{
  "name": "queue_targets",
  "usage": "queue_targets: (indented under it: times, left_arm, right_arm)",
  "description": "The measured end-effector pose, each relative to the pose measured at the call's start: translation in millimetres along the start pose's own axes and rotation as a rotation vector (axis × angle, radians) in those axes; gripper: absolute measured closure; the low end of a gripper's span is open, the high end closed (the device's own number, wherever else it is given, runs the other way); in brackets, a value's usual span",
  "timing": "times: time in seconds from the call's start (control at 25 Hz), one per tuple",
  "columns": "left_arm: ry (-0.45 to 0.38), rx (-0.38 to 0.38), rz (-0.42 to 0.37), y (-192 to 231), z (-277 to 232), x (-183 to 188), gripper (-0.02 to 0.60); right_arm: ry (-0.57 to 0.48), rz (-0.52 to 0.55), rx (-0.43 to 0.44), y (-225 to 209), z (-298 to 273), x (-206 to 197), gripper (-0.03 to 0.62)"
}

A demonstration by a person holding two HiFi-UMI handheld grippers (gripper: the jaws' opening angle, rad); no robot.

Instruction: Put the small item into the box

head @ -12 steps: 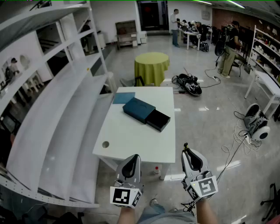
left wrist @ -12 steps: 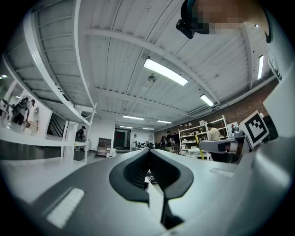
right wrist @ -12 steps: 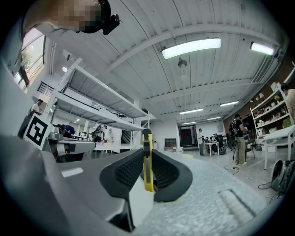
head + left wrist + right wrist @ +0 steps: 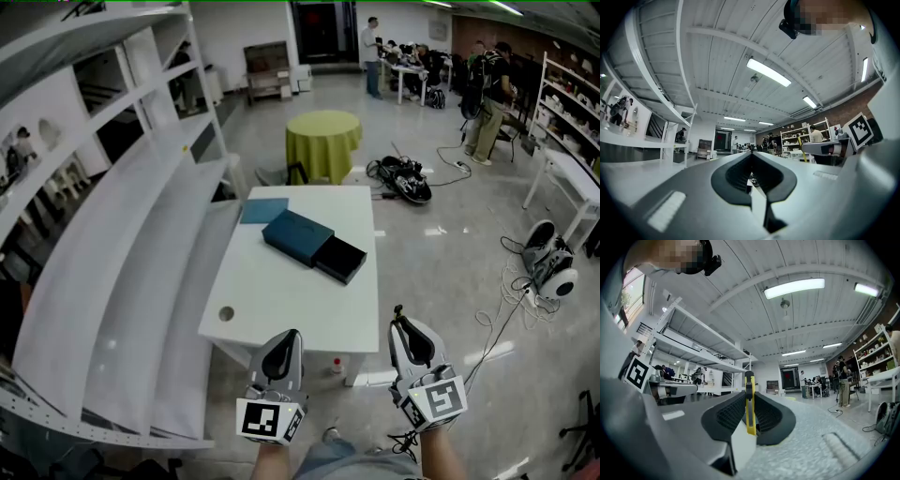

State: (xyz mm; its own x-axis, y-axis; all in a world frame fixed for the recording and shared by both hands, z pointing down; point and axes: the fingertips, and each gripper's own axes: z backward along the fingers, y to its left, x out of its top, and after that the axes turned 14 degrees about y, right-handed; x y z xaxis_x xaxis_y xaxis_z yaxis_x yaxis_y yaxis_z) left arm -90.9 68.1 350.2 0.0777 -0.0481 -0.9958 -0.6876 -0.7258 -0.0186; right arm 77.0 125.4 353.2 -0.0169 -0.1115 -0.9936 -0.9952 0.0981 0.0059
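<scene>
Table (image 4: 281, 305) w/ box (image 4: 298, 236); cutter (image 4: 749, 404) part-hidden btwn R fingers (image 4: 774, 418)

Lab-like workshop: white shelving (image 4: 122, 244), floor cables (image 4: 507, 296), distant workbenches (image 4: 409, 71).

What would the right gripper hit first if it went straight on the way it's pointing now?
Probably nothing near: the right gripper, shut on the slim yellow utility knife, points past the rectangular white table's right edge, over open grey floor. Depth is unclear.
</scene>
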Motion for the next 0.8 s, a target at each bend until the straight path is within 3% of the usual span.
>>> queue_targets:
  times: [0.8]
  left_arm:
    - [-0.008,-0.056,-0.002,28,-33,4,0.569]
  right_arm:
    - [-0.010,-0.051,-0.065,-9,-29,-2,0.533]
